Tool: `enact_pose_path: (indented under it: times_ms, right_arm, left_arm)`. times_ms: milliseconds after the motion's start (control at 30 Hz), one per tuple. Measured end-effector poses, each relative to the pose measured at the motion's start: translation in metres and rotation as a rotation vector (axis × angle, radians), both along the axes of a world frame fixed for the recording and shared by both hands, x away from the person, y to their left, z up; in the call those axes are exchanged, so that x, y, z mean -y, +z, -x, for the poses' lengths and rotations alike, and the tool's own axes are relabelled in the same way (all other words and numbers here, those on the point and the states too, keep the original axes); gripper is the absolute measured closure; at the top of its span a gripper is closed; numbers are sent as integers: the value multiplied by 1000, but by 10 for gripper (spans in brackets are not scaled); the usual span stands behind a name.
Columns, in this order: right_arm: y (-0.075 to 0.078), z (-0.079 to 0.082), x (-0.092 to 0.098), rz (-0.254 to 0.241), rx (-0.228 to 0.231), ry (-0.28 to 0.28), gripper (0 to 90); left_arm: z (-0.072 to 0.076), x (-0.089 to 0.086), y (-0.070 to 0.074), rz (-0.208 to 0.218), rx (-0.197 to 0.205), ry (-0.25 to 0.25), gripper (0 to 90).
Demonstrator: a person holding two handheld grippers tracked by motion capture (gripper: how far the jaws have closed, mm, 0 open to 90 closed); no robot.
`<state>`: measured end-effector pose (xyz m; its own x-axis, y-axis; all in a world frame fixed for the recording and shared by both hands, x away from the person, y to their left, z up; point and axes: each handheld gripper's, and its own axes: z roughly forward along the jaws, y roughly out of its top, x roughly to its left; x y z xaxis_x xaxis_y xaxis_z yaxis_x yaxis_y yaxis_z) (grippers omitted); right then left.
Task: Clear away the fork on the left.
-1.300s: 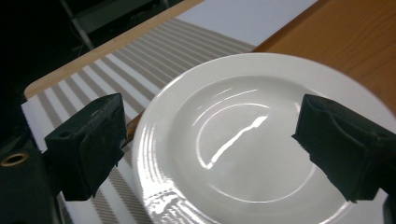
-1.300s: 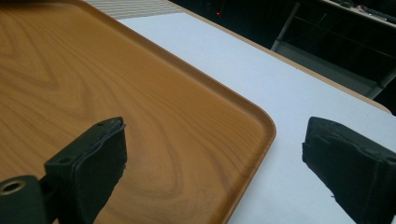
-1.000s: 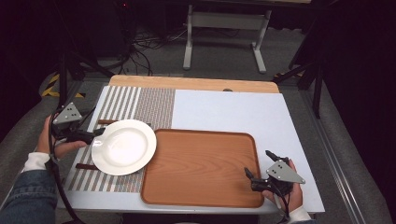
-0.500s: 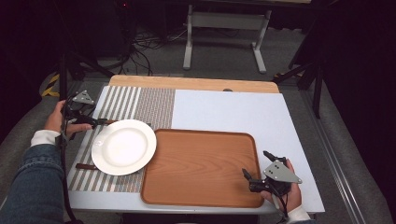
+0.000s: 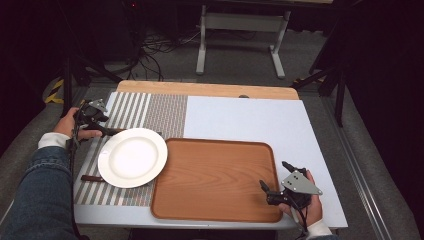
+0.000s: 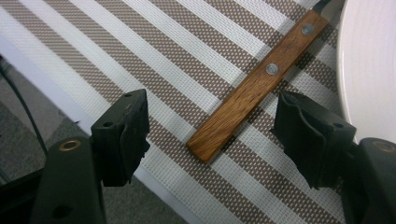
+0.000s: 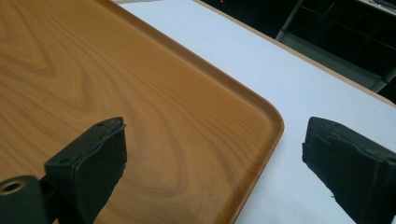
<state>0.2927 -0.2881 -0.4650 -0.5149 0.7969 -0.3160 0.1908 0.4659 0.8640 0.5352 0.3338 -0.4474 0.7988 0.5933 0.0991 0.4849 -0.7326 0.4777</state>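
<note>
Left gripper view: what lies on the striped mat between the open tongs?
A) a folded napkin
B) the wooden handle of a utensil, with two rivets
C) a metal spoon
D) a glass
B: a wooden handle with two metal rivets lies slantwise on the striped mat between the jaws of the left tongs, which stand apart from it on both sides; the white plate is just beside it.
</note>
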Motion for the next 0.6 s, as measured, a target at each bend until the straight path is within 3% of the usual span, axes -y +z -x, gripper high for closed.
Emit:
enact_pose_path:
  times_ms: [100,233,433,467,600]
  right_arm:
    - [-1,0,0,3,-4,-3,74]
    - [-1,-1,0,1,-6,-5,74]
    - [-1,-1,2,1,-5,-6,73]
    - [-1,-1,2,0,-4,-6,73]
    - [-1,0,1,14,0,-3,73]
  left_arm:
    - [-5,8,-6,-28,-41,-13,287]
    - [-9,14,-7,-32,-42,-31,307]
    - [-6,15,-5,-9,-90,-73,543]
    - [-5,17,-5,-14,-95,-75,543]
    - [-3,23,-1,-53,-114,-113,716]
